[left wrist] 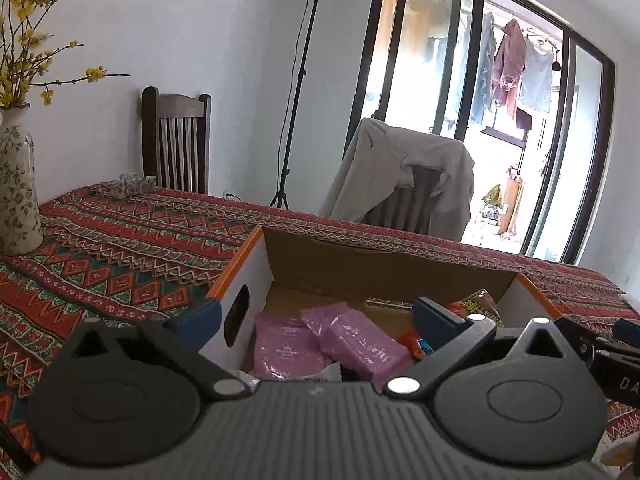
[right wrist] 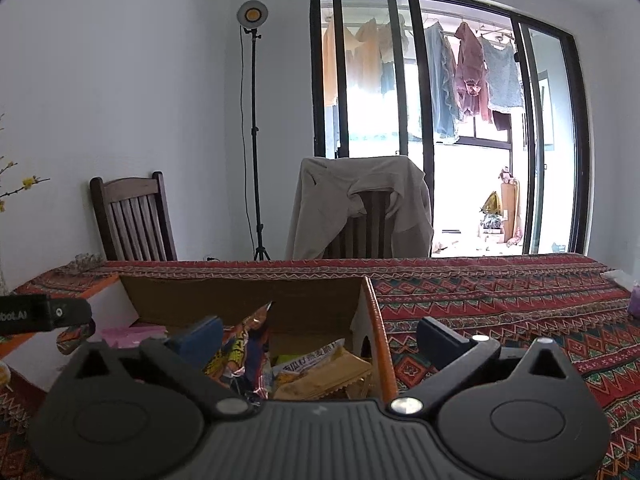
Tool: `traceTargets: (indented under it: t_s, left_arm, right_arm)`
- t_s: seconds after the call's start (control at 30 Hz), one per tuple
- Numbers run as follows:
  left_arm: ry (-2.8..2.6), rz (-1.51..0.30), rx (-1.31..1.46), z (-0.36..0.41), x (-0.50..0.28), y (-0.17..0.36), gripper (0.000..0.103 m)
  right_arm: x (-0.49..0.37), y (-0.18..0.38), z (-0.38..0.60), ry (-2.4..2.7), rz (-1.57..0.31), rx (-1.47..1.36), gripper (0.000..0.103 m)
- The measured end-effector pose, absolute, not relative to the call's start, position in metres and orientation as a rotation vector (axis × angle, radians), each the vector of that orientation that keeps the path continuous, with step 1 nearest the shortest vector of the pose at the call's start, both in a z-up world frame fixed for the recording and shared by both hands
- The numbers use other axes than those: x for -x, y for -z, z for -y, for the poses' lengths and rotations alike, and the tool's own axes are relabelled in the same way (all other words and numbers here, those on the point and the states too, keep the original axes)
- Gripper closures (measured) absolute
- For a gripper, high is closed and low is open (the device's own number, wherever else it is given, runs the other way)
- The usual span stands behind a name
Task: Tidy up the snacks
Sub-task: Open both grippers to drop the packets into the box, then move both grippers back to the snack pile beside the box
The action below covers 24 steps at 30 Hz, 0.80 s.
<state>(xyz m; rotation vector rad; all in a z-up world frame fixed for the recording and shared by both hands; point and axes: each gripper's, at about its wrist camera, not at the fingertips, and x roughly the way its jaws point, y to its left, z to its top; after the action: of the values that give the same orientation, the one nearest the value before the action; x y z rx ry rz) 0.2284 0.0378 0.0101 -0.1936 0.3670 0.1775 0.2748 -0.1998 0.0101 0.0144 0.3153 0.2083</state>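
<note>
Below spread fingers, boxed pink packets

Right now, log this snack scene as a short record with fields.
surface: table with patterned cloth
container: open cardboard box
left side of box: pink packets
right side of box: yellow snack bags
left tool: open, straddling box's left wall, holding nothing
right tool: open, straddling box's right wall, holding nothing

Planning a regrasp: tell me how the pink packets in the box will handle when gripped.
The pink packets look like glossy film wrap, so probably slippery and crinkly under the pads. Their blocky, flat shape suggests some stiffness, not floppy. They seem light, and lying loose in the cardboard box, likely to slide if pushed.
</note>
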Motion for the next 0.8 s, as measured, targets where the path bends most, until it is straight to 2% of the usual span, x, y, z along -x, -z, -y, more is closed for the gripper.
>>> traceTargets:
  t_s: [0.8]
  left_arm:
    - [-0.125, -0.332, 0.172, -0.024, -0.165, -0.058, 0.000]
  right_arm:
    - [-0.224, -0.048, 0.197, -0.205, -0.308, 0.016, 0.000]
